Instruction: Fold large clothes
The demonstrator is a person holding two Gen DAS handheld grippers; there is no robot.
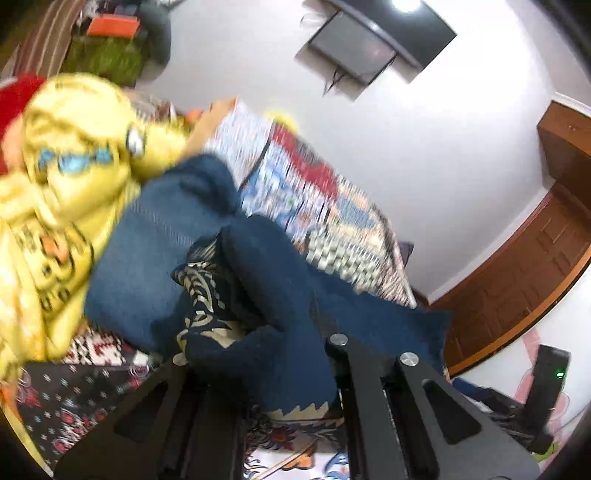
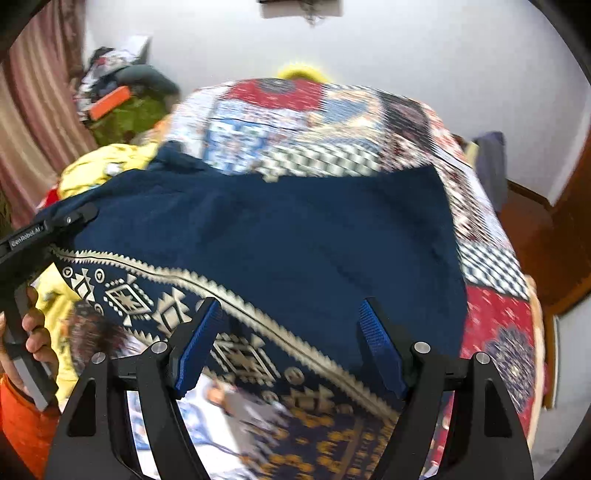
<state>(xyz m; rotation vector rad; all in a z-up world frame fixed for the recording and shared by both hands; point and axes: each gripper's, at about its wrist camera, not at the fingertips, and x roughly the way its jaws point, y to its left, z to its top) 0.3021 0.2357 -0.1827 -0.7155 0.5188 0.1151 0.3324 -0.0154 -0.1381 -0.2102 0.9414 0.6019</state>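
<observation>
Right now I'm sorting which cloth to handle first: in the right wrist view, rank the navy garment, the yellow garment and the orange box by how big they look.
1. navy garment, filling the middle.
2. yellow garment, though the navy one partly covers it.
3. orange box, which is farther away, so its true size is unsure.

Navy garment (image 2: pixel 280 236) with cream patterned border lies spread across the patchwork bedspread (image 2: pixel 495 317).

White walls (image 2: pixel 406 55) all round. Wall-mounted dark screen (image 1: pixel 354 48) with a bright light glare (image 1: pixel 406 4) above it. Brown wooden door (image 1: pixel 517 280) at right. Striped pinkish curtain (image 2: pixel 33 110) at left. Bed under patchwork bedspread (image 2: pixel 295 122); cluttered green-covered surface (image 1: pixel 107 59) in far corner.
</observation>
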